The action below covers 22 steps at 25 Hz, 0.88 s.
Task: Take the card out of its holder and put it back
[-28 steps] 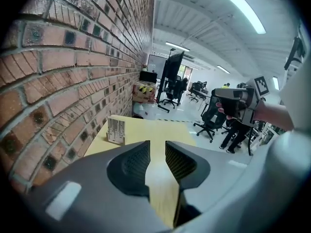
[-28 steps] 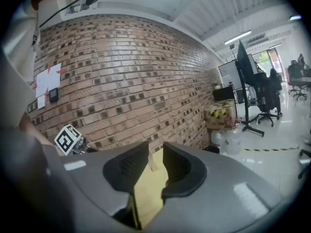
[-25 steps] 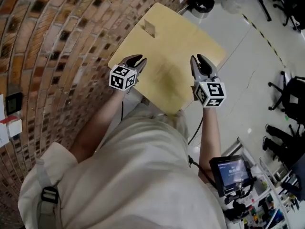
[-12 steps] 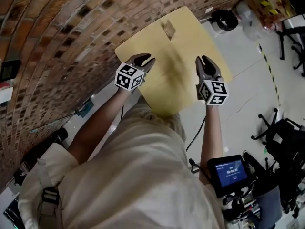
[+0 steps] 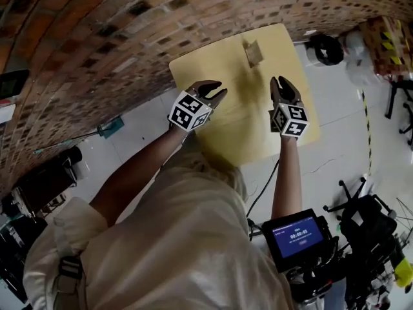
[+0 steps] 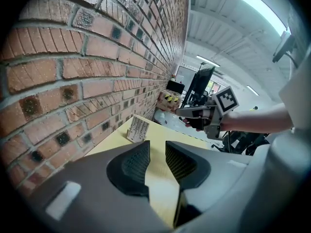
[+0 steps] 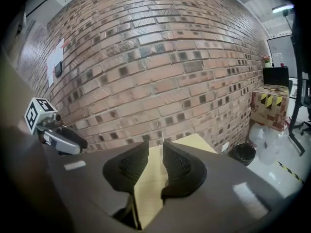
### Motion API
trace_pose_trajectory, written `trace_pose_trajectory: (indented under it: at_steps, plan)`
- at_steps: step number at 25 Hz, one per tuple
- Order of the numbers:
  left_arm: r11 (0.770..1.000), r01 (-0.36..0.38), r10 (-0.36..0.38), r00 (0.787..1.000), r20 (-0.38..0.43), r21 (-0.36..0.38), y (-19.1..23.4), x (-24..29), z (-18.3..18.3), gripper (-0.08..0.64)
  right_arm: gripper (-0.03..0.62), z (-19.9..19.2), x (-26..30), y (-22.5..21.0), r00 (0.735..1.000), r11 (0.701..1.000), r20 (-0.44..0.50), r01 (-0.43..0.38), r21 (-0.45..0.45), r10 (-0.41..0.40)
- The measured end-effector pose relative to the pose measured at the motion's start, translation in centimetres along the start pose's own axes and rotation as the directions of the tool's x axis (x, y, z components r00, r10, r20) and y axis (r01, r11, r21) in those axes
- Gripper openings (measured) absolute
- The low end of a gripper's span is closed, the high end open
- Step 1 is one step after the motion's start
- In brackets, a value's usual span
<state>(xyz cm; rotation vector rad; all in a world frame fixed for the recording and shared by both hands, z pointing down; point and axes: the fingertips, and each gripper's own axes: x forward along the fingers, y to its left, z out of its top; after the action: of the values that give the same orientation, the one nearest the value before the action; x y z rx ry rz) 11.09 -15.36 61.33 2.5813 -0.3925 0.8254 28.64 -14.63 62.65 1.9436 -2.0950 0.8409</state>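
A white printed card stands upright in a small holder (image 5: 253, 52) near the far edge of the pale yellow table (image 5: 239, 131), close to the brick wall. In the left gripper view the card (image 6: 137, 129) sits ahead and left of the jaws. My left gripper (image 5: 217, 92) hovers over the table's left part, open and empty (image 6: 157, 148). My right gripper (image 5: 281, 82) hangs over the right part, a short way short of the holder, open with a narrow gap and nothing in it (image 7: 155, 150). Each gripper shows in the other's view: the right one (image 6: 194, 113), the left one (image 7: 58, 135).
A brick wall (image 5: 129, 37) runs along the table's left and far sides. A black bin (image 5: 326, 47) stands on the floor beyond the table's right corner. A box with hazard tape (image 7: 269, 106) is near it. A small screen (image 5: 295, 237) hangs at the person's right hip.
Both grippers have moved forward over the table toward the card holder, the right one farther and lower. The left gripper has rolled a little. Neither has taken hold of anything.
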Motion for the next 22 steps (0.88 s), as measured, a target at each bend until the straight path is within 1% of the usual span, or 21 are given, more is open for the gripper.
trace_pose_trajectory:
  at_steps: [4, 7, 13, 19, 22]
  plan:
    - [1.0, 0.005, -0.005, 1.0, -0.012, -0.028, 0.3, 0.7, -0.7, 0.12, 0.089, -0.7, 4.1, -0.4, 0.999, 1.0, -0.039, -0.017, 0.0, 0.017]
    - [0.999, 0.016, -0.016, 1.0, -0.019, -0.031, 0.8, 1.6, -0.9, 0.12, 0.089, -1.1, 6.7, -1.0, 0.998, 1.0, -0.058, -0.018, 0.0, 0.018]
    - [0.998, 0.018, -0.02, 0.999, -0.028, -0.052, 2.0, 2.4, -1.5, 0.12, 0.089, -3.4, 10.4, -2.0, 0.992, 1.0, -0.126, -0.011, -0.003, 0.01]
    - [1.0, 0.002, -0.002, 1.0, -0.014, -0.005, 3.1, 2.7, -1.1, 0.12, 0.081, -4.8, 12.2, -2.7, 0.986, 1.0, -0.166, 0.011, -0.012, -0.013]
    - [1.0, -0.013, 0.012, 1.0, -0.014, -0.009, 3.6, 2.7, -1.3, 0.12, 0.075, -5.7, 12.9, -2.9, 0.981, 1.0, -0.191, 0.018, 0.001, -0.017]
